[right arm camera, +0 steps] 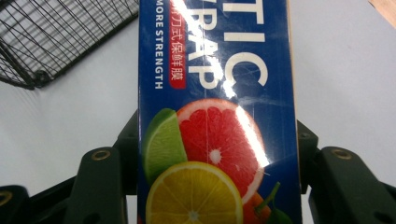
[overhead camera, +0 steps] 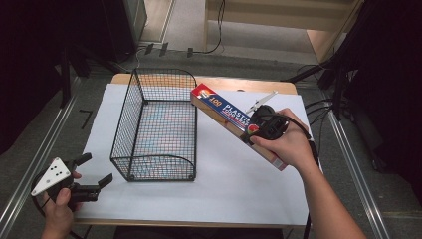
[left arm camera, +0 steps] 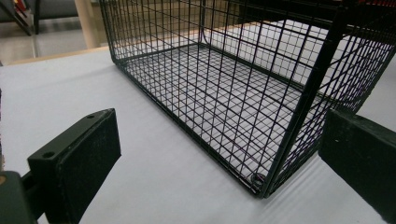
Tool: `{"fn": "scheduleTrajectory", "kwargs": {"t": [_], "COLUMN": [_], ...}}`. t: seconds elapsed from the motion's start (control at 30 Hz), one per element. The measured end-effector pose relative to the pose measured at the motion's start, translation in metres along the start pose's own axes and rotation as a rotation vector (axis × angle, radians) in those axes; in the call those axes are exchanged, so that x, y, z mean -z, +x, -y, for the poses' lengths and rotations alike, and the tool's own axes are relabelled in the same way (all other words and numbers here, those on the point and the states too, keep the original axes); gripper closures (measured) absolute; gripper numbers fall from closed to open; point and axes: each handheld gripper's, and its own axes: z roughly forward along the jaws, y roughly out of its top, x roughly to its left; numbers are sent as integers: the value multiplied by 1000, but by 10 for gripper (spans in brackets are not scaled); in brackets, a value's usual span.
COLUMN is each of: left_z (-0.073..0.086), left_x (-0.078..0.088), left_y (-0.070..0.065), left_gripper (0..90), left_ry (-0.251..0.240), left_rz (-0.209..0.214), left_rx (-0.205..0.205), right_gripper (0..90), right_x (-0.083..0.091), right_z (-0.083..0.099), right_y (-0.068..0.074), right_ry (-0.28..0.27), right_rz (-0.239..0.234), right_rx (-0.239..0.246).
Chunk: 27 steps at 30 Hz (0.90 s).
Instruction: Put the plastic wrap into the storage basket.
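The wire basket [overhead camera: 154, 127] was black — a fine square grid. The plastic wrap box [right arm camera: 217, 112] was dark blue with white lettering; citrus slices in red, green and yellow sat toward 6 o'clock — a red end at 11 o'clock. The table cover [overhead camera: 239, 184] was plain white.

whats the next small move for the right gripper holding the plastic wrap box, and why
Probably carry the long blue plastic wrap box left over the empty black wire basket. The right gripper is clamped on its sides, its far end already sits at the basket's rim, and the left gripper waits open, apart from both.
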Motion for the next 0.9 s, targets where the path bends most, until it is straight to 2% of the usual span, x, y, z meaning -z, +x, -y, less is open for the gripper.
{"fn": "scheduleTrajectory", "kwargs": {"t": [0.9], "left_z": [0], "left_x": [4], "left_y": [1], "left_gripper": [0], "left_ry": [-17], "left_rz": [-1], "left_rx": [7], "right_gripper": [427], "right_x": [-12], "right_z": [-55], "right_y": [32], "right_ry": [8], "right_rz": [-13], "right_rx": [61]}}
